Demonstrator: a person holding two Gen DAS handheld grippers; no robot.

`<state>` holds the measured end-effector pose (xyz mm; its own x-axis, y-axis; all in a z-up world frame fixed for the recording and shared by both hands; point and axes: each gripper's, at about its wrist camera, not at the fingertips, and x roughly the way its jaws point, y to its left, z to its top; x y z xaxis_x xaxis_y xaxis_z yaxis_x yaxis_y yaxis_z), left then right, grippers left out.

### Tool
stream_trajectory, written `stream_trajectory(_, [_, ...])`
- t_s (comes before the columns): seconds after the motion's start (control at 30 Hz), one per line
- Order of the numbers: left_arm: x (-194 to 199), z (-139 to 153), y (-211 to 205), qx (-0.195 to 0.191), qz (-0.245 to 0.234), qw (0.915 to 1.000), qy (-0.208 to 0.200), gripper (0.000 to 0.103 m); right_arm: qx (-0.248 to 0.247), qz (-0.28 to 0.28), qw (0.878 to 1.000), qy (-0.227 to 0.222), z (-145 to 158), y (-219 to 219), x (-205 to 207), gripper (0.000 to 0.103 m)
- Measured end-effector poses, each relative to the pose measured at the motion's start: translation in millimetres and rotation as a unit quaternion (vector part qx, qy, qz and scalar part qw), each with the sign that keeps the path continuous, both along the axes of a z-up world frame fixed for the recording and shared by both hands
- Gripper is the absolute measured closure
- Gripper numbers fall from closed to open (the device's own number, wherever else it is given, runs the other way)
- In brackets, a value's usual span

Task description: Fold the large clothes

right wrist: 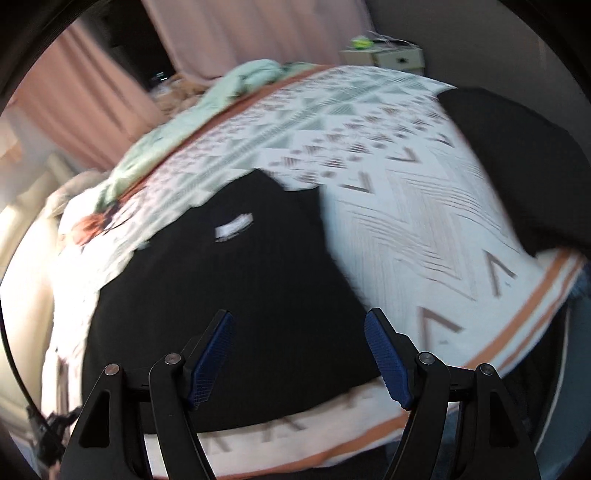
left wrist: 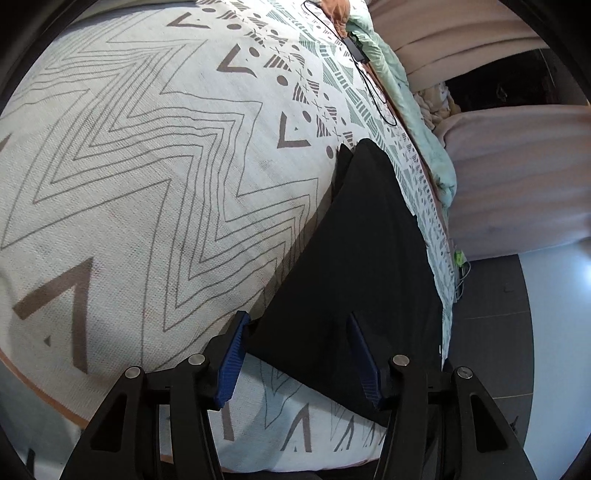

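A black garment (left wrist: 362, 266) lies flat on a patterned white bedspread (left wrist: 147, 177), near the bed's right edge in the left wrist view. My left gripper (left wrist: 297, 321) is open, its blue pads straddling the garment's near corner just above the cloth. In the blurred right wrist view the same black garment (right wrist: 236, 295) lies spread out with a white label (right wrist: 233, 226) showing. My right gripper (right wrist: 299, 321) is open above its near edge and holds nothing. A second black cloth (right wrist: 524, 166) lies at the bed's right side.
A crumpled mint-green blanket (left wrist: 399, 85) and a black cable (left wrist: 369, 77) lie along the bed's far edge. Pink curtains (right wrist: 236, 33) hang behind the bed. A small nightstand (right wrist: 388, 55) stands at the back. Dark tiled floor (left wrist: 491, 332) lies beside the bed.
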<state>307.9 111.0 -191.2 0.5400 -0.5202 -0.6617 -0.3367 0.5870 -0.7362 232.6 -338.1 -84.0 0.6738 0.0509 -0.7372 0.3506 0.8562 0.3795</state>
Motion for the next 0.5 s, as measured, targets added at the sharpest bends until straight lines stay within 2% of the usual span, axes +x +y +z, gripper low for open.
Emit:
stream_trajectory(0.13, [8,-3,-5,0.001,0.004,1.0000,0.000,0.048,0.006,0.069,0.998,0.000,4,46,14,0.030])
stream_trajectory(0.27, [19,-3,-10,0.007,0.004,1.0000,-0.002,0.048,0.009,0.128,0.992,0.011,-1,92,21,0.040])
stream_trajectory(0.33, [21,-5,-10,0.008,0.004,0.9999,-0.006,0.048,0.007,0.150,0.989,0.016,-3,110,24,0.041])
stream_trajectory(0.43, [21,-5,-10,0.021,0.006,0.9997,-0.004,0.062,-0.003,0.164,0.986,0.024,-8,128,30,0.042])
stream_trajectory(0.47, [21,-6,-11,0.020,0.006,0.9998,-0.003,0.072,-0.008,0.168,0.985,0.026,-9,134,28,0.043])
stream_trajectory(0.5, [20,-7,-11,0.018,0.006,0.9998,-0.001,0.077,-0.014,0.176,0.984,0.030,-13,141,32,0.044])
